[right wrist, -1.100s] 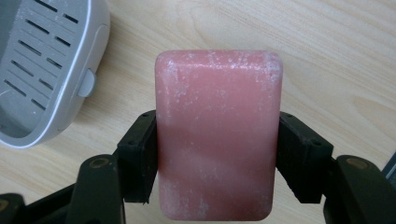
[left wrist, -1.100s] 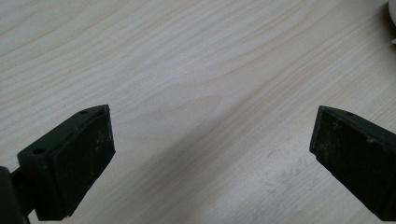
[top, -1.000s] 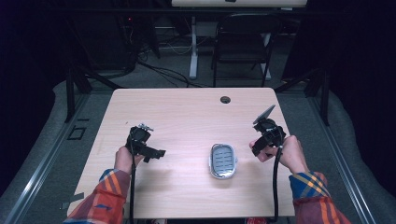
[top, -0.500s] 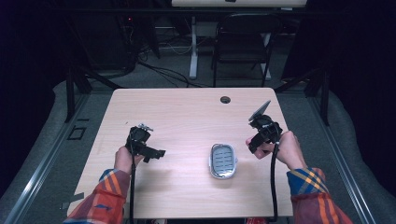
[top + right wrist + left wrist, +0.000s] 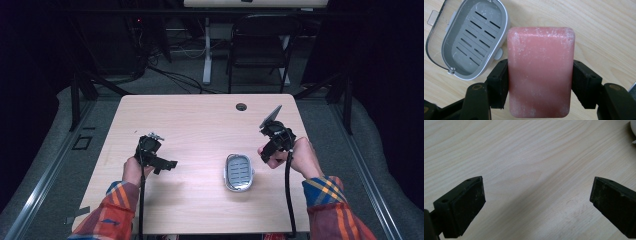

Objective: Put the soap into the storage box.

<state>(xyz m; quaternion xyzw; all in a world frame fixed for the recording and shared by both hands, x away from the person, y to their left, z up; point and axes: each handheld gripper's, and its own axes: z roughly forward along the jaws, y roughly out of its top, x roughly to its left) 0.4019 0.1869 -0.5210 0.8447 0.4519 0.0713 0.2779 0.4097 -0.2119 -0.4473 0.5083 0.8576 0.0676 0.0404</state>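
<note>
My right gripper (image 5: 539,82) is shut on a pink bar of soap (image 5: 540,70), its pads pressing the bar's two long sides. In the high view the right gripper (image 5: 270,150) hangs above the table just right of a grey soap dish (image 5: 238,172). That soap dish (image 5: 474,37) lies open with a slotted grey tray inside and a clear lid (image 5: 435,43) hinged back at its side. My left gripper (image 5: 167,164) rests low at the table's left, and in its own view the left gripper (image 5: 536,205) has its jaws wide apart over bare wood.
The light wooden table (image 5: 200,125) has a round cable hole (image 5: 241,106) near its far edge. A black chair (image 5: 260,50) and a white desk leg (image 5: 206,50) stand on the floor behind the table. Cables trail from both grippers toward the front edge.
My right hand has carried the soap a little leftward toward the soap dish and slightly up. The left hand and the dish have stayed put.
</note>
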